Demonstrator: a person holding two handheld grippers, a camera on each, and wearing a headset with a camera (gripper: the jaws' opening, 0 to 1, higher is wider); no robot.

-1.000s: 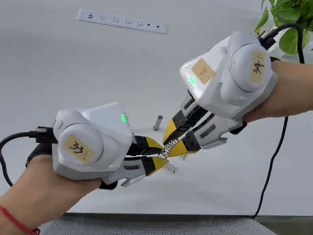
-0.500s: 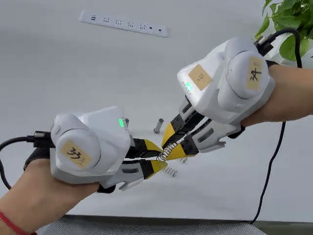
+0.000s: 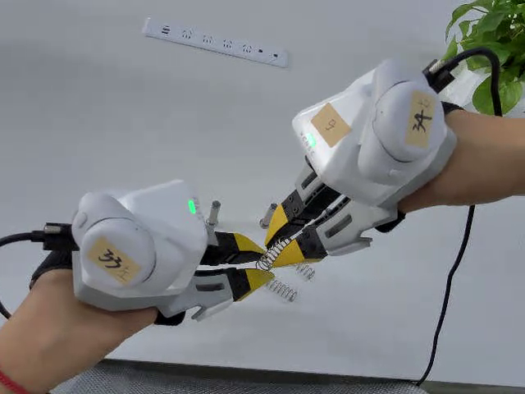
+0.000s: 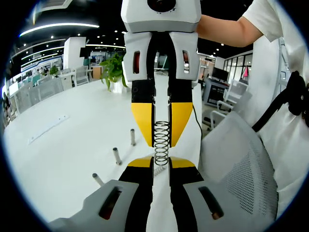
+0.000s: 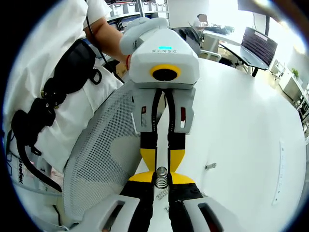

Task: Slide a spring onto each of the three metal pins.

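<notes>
White workbench (image 3: 98,107) spreading across the head view, power strip (image 3: 215,41) lying upper left, leafy plant (image 3: 492,37) poking in upper right, ceiling light strip (image 4: 58,25) glowing upper left in left gripper view

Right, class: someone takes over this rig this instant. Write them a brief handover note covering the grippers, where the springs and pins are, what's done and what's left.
Left gripper and right gripper: both shut on one spring, an end each, above the white table.
Three metal pins stand on the table beyond the grippers; all look bare.
Two loose springs lie on the table near the jaw tips.
Done: no pin carries a spring yet.
Left: slide the held spring onto a pin, then fit the other two.
</notes>
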